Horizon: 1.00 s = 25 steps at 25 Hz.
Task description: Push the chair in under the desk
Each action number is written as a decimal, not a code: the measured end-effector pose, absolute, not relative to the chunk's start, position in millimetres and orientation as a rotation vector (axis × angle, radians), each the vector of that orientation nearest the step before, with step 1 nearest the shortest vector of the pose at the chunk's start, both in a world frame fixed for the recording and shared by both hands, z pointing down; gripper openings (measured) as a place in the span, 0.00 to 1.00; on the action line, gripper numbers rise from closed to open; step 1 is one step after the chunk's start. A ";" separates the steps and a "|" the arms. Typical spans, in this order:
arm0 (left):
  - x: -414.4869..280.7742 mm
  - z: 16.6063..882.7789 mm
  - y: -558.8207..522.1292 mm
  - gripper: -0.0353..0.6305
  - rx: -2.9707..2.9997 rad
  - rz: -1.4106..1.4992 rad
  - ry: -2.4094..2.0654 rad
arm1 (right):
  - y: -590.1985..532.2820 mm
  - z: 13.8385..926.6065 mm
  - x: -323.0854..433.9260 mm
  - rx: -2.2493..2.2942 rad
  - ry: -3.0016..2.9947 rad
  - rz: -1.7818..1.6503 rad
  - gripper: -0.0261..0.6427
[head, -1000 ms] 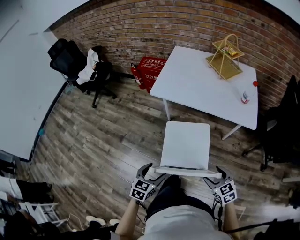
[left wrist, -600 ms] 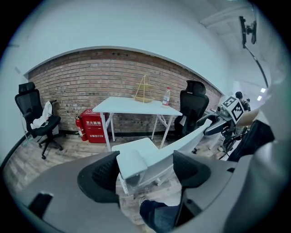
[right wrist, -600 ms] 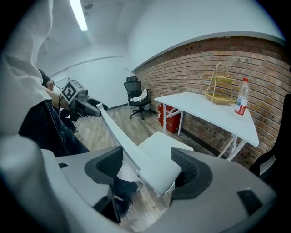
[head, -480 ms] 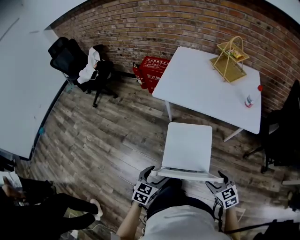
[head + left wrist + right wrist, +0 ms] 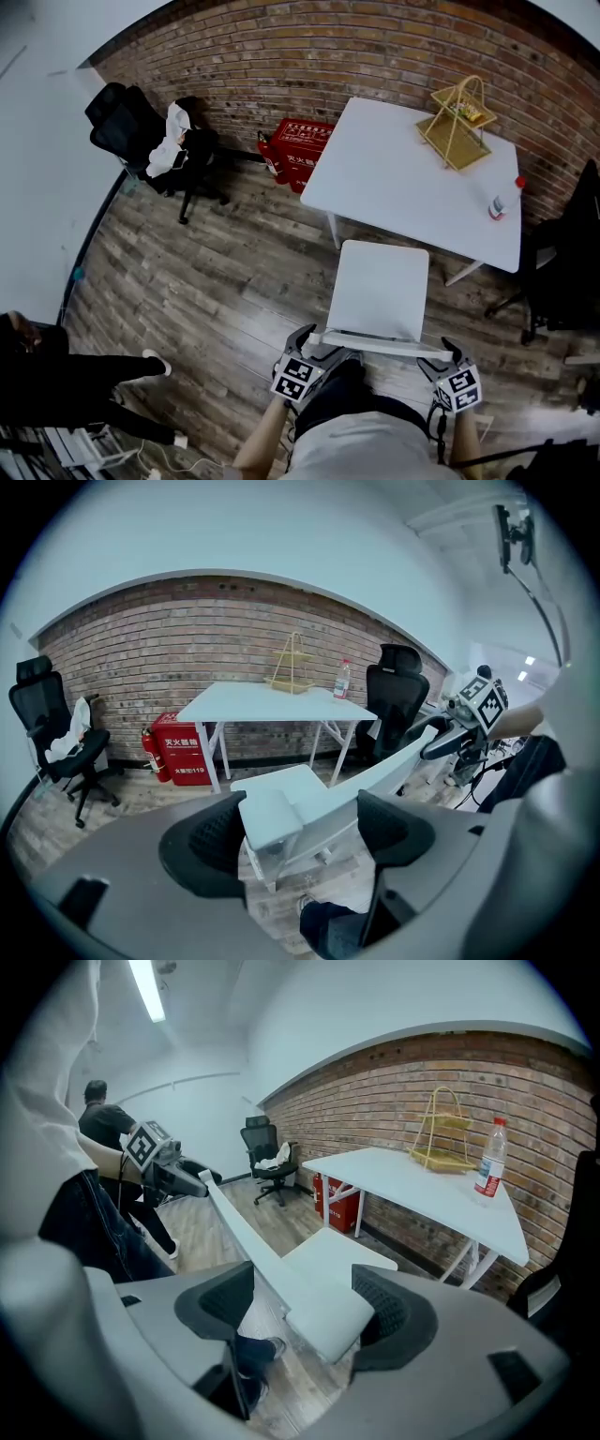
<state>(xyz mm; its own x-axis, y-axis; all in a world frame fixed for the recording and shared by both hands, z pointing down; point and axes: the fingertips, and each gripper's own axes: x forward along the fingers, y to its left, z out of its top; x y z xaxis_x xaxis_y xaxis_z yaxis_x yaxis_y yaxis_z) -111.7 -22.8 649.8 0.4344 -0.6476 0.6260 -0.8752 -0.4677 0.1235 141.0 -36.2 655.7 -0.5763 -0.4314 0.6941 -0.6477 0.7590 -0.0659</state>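
1. The white plastic chair (image 5: 380, 281) stands on the wood-plank floor (image 5: 216, 281). Its seat front is just short of the white rectangular surface (image 5: 394, 178) and not yet under it.
2. The left claw (image 5: 306, 345) and right claw (image 5: 447, 359) each straddle one end of the backrest. Their jaws are apart around the panel's edge and do not pinch it.
3. The surface sits askew to the chair, so a straight shove could drive the seat into the slanted white leg (image 5: 461, 266). With such loose holds, an uneven push would likely twist the chair.
4. Such a knock might topple the clear red-capped bottle (image 5: 496, 203) or rattle the gold wire stand (image 5: 457, 117).
5. Beyond these are a brick wall (image 5: 309, 56), a red box (image 5: 300, 150), a black office chair (image 5: 141, 131) draped with white cloth, and a bystander (image 5: 56, 375) at lower left.
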 end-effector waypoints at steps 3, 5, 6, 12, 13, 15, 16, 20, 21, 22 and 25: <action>-112.3 650.6 -43.4 0.61 2.278 0.719 -1.265 | -50.7 655.2 141.1 0.830 -2.258 0.425 0.54; -114.3 651.5 -56.4 0.61 2.292 0.726 -1.252 | -59.6 655.7 139.9 0.850 -2.254 0.431 0.54; -115.4 650.9 -63.4 0.61 2.301 0.726 -1.245 | -64.7 656.0 138.6 0.858 -2.254 0.433 0.54; -124.4 649.9 -103.4 0.61 2.351 0.729 -1.204 | -93.2 657.4 129.3 0.920 -2.244 0.446 0.54; -125.7 649.8 -109.2 0.61 2.358 0.730 -1.197 | -97.5 656.6 127.6 0.931 -2.245 0.446 0.54; -127.9 649.8 -120.4 0.61 2.371 0.733 -1.184 | -105.3 657.3 125.1 0.944 -2.240 0.451 0.54; -128.7 649.9 -125.5 0.61 2.375 0.735 -1.178 | -108.9 658.0 124.2 0.947 -2.236 0.455 0.54; -129.5 652.1 -143.4 0.61 2.384 0.747 -1.160 | -122.7 659.8 124.6 0.963 -2.224 0.470 0.54; -128.7 652.6 -147.9 0.61 2.386 0.747 -1.158 | -126.9 659.9 125.9 0.965 -2.222 0.470 0.54; -127.5 651.6 -152.8 0.61 2.389 0.743 -1.158 | -131.7 659.8 126.9 0.967 -2.219 0.469 0.54; -125.0 649.3 -166.5 0.61 2.394 0.737 -1.163 | -145.0 659.2 127.9 0.975 -2.214 0.472 0.54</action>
